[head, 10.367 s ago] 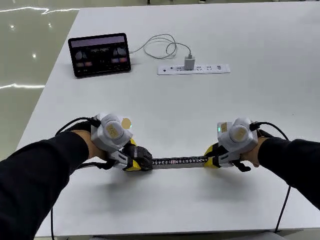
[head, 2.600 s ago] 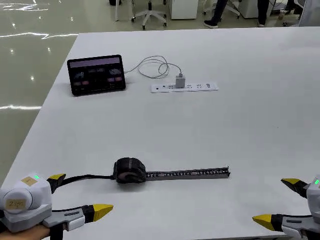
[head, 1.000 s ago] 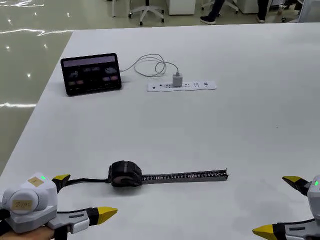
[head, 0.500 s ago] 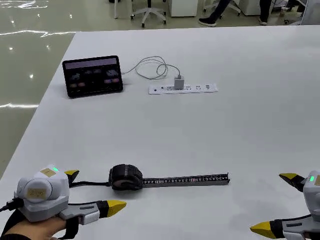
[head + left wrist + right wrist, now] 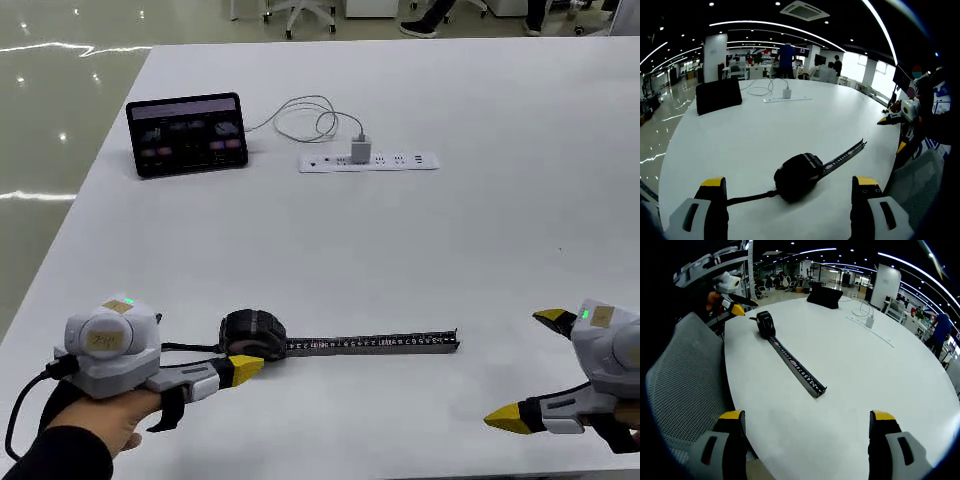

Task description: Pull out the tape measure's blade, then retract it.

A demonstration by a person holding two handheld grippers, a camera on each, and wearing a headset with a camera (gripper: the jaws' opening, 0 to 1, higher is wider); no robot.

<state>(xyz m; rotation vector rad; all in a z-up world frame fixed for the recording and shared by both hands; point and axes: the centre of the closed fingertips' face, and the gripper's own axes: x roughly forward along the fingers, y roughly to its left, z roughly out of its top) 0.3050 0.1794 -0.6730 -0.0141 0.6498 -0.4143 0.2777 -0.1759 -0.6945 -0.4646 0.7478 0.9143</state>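
The left tongs point(image 5: 205, 345) stand apart just beside the tape measure point(image 5: 252, 335) on the tabletop point(image 5: 420, 250), and its blade point(image 5: 372, 345) lies drawn out toward the right tongs point(image 5: 527, 367), which are also apart and well clear of it. In the left gripper view the 2 jaws flank the black case point(image 5: 797, 175) without touching it. In the right gripper view the 2 wide-apart jaws face the blade's far end, with bare tabletop between.
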